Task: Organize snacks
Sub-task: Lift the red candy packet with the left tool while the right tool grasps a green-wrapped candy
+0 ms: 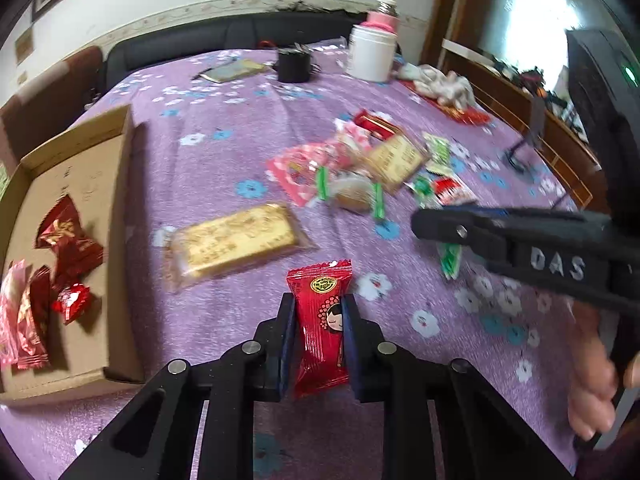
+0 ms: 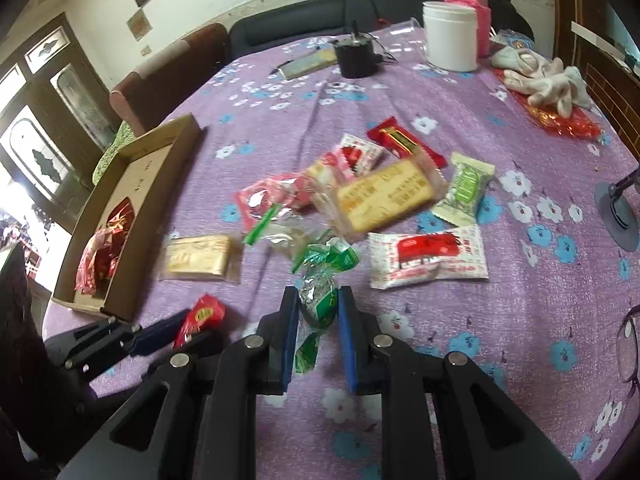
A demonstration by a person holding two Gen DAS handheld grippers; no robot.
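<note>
The left gripper (image 1: 318, 322) is clamped on a red candy packet (image 1: 321, 328) printed with a cartoon face, its blue pads pressing the wrapper from both sides just above the purple flowered cloth of the desk (image 1: 224, 120). The right gripper (image 2: 319, 310) is closed on a green foil-wrapped candy (image 2: 318, 296), whose twisted ends stick out above and below the pads. To the left lies an open cardboard box (image 1: 120, 184) holding several red-wrapped candies (image 1: 66, 236). Just beside the box, a yellow cake in clear wrap (image 1: 236, 238) rests flat on the cloth. Farther toward the middle of the desk sits a loose heap of snacks: a second yellow cake (image 2: 384, 196), a pale green packet (image 2: 464, 188), a white packet with red print (image 2: 430, 256), and pink and red wrappers (image 2: 276, 198) overlapping one another. At the far edge stand a white jar (image 2: 450, 34) and a black cup (image 2: 356, 58), well apart from the snacks.
</note>
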